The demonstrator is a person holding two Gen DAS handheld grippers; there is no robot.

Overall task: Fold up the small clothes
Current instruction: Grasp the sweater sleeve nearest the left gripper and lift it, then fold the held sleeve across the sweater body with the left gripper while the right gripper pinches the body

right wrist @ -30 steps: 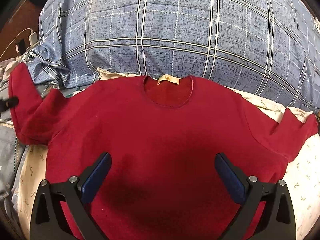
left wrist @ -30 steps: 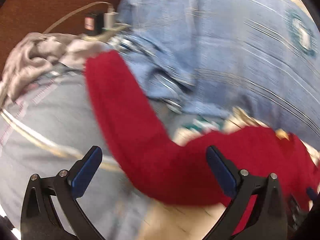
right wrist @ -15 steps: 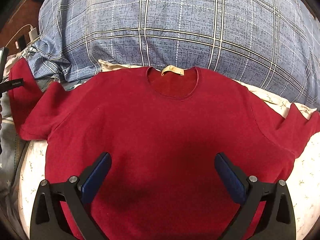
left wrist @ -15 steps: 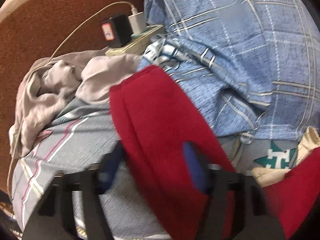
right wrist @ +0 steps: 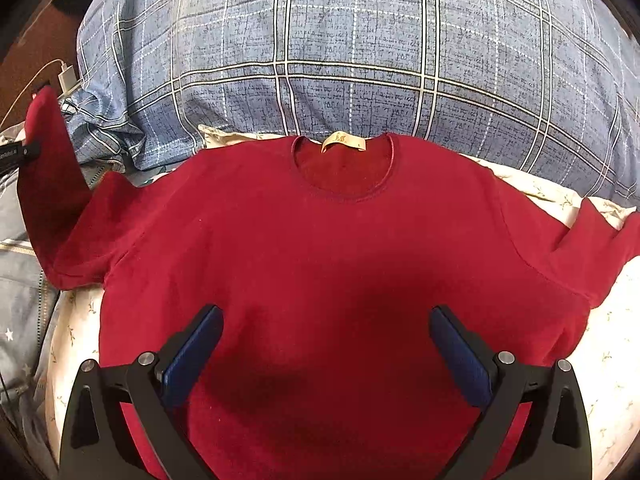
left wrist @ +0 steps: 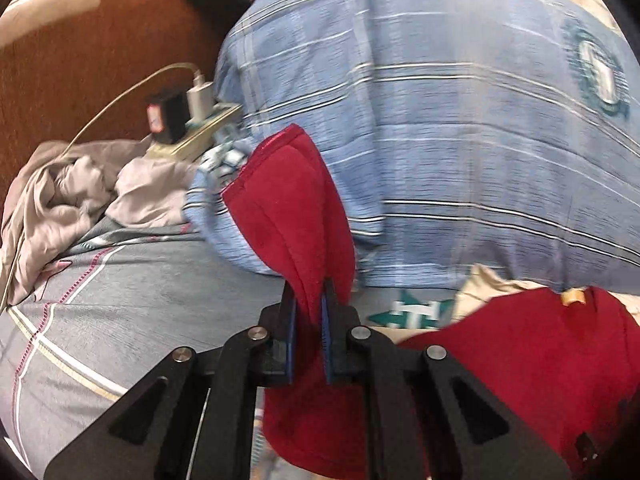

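Observation:
A small red sweater (right wrist: 320,264) lies flat on a pale floral sheet, neck and tan label (right wrist: 342,142) away from me. My left gripper (left wrist: 308,300) is shut on its left sleeve (left wrist: 288,208), which stands up out of the jaws; the lifted sleeve (right wrist: 48,168) also shows at the far left of the right wrist view. The sweater body (left wrist: 540,352) lies to the right in the left wrist view. My right gripper (right wrist: 326,332) is open and empty above the sweater's lower middle. The right sleeve (right wrist: 600,248) lies flat at the right edge.
A big blue plaid pillow (right wrist: 340,48) lies just behind the sweater. A power strip with chargers and a cable (left wrist: 188,116) sits by the brown headboard (left wrist: 80,60). Crumpled grey cloth (left wrist: 68,196) and a grey striped blanket (left wrist: 100,300) lie to the left.
My left gripper has closed on the red sleeve and raised it. My right gripper has stayed open over the sweater, drifting slightly nearer.

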